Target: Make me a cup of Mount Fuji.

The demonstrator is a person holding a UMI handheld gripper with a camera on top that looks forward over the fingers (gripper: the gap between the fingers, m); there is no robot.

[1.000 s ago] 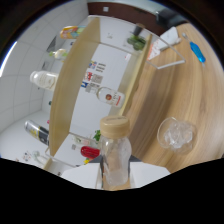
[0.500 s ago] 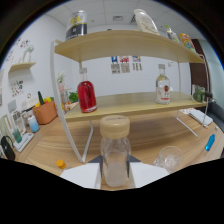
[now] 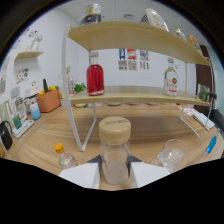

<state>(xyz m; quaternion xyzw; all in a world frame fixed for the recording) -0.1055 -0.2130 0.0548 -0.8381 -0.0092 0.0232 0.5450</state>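
Standing across the middle of the frame is a wooden shelf rack (image 3: 135,95) with white metal legs, and one white leg comes down just left of center. On its lower board sit a red bottle (image 3: 95,78) at the left and a clear bottle with a red label (image 3: 171,81) at the right. A dark jar (image 3: 91,14) stands on the top board near the upper middle. An orange pot (image 3: 48,100) with green plants sits at the left side on the wooden table (image 3: 150,127). A small bottle with an orange cap (image 3: 63,156) lies at the lower left. A clear glass cup (image 3: 173,154) stands at the lower right, and something blue (image 3: 210,145) lies beyond it.

At the bottom center, the gripper (image 3: 115,167) pinches a clear bottle with a tan lid (image 3: 115,150). Both white fingers (image 3: 82,175) press on its sides, and it stands upright between them.
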